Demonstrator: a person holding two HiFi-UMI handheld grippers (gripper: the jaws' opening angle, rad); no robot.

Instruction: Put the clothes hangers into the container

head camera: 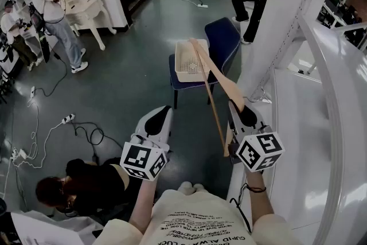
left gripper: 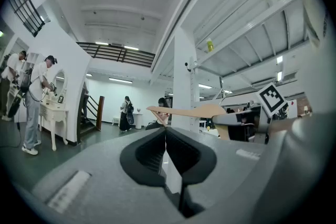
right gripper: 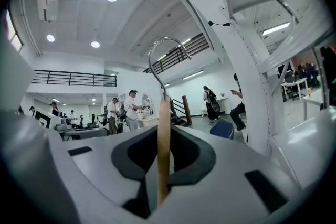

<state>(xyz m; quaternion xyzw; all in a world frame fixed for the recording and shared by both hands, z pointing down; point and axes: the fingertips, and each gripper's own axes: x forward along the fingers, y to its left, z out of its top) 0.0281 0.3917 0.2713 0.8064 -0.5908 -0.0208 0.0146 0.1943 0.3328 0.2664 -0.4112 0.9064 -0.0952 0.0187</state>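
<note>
In the head view the right gripper [head camera: 245, 113] covers the stretch of the wooden hanger [head camera: 213, 74] where it is held, and the hook cannot be made out there; it shows only in the right gripper view, where the metal hook [right gripper: 167, 52] arches above the wood. That view gives the hanger edge-on, as a narrow upright strip, so its length is lost; the jaws are clamped on it from both sides. The hanger's near end is partly behind the right gripper's marker cube [head camera: 261, 151]. Its far end overlaps the pale container [head camera: 184, 69] on the blue chair [head camera: 225, 37]; whether it touches the rim cannot be told, and the container hides most of the seat.

The hanger is in the air, in the right gripper's grip, hook uppermost; its long axis runs away from the person, from beside the right gripper up and left to the container, thick arm and thin bar meeting at that far tip.

The left gripper [head camera: 162, 115] is beside the right one, apart from the hanger; its jaws are together with nothing between them.
</note>
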